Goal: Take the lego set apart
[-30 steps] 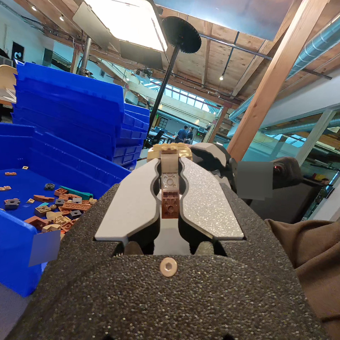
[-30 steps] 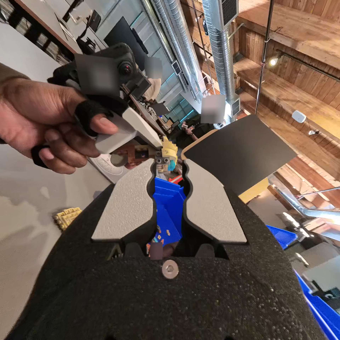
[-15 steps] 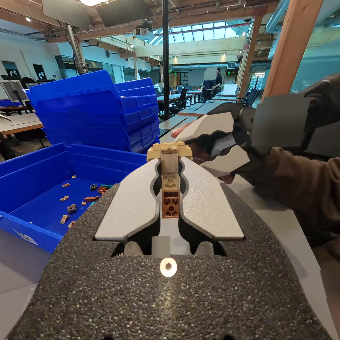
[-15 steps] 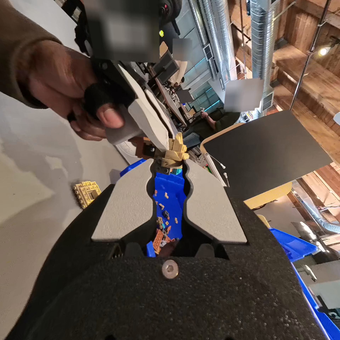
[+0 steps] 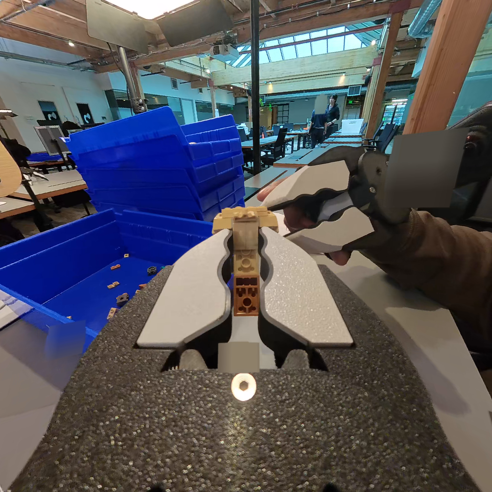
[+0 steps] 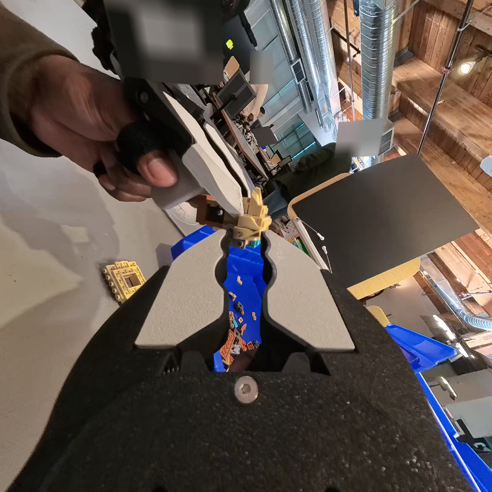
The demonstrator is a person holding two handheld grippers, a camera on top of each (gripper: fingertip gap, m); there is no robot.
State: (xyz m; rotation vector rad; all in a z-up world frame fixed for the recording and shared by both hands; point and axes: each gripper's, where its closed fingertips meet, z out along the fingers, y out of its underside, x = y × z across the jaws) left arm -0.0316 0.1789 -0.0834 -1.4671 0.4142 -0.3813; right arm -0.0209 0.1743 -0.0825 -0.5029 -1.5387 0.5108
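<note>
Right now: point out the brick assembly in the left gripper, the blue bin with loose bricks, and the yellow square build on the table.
brick assembly (image 5: 246,269), left wrist view, tan mid-section between the fingers
blue bin (image 5: 61,247), left wrist view, inner wall
yellow square build (image 6: 123,279), right wrist view, stepped top

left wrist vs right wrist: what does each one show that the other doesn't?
Only the left wrist view: the stack of empty blue bins, and the brick assembly's brown and tan stem, clamped on both sides between the left gripper's fingers.

Only the right wrist view: a tan stepped square brick piece lying on the grey table, and a black panel.

Both: the tan-topped assembly, each gripper seen from the other, and the open blue bin of loose bricks. Whether the right gripper grips the assembly is unclear.
</note>
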